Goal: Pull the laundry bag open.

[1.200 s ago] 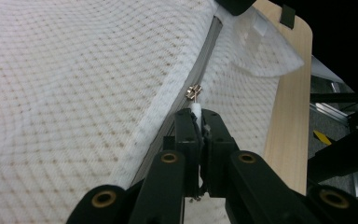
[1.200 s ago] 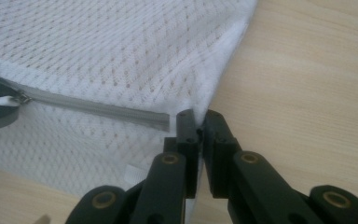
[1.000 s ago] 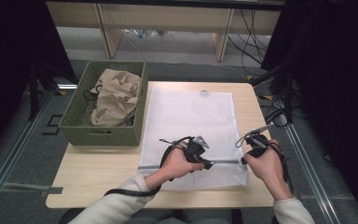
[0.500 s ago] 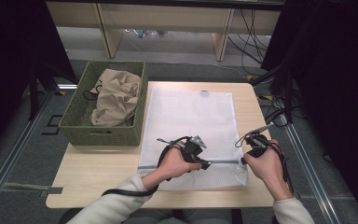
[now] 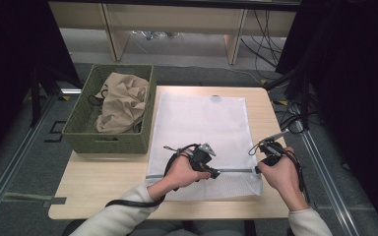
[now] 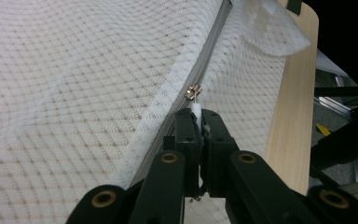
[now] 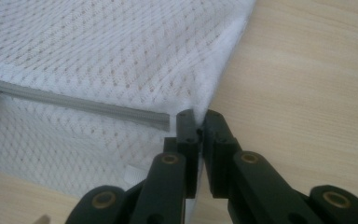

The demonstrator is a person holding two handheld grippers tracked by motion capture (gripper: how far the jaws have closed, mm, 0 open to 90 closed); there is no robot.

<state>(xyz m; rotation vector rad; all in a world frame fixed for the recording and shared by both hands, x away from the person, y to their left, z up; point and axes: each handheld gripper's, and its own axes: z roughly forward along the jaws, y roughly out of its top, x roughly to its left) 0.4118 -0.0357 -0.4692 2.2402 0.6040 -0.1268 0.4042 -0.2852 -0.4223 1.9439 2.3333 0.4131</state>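
A white mesh laundry bag lies flat on the wooden table, with a grey zipper running across its near end. My left gripper is shut on the white zipper pull, just below the small metal slider. My right gripper is shut on the bag's edge at the end of the grey zipper. The bag's mesh spreads out beyond the left jaws. A hand holds each gripper.
A green woven basket with crumpled tan cloth stands on the table's left side. The table's right edge is close to the bag. Cables hang off the right side near the floor.
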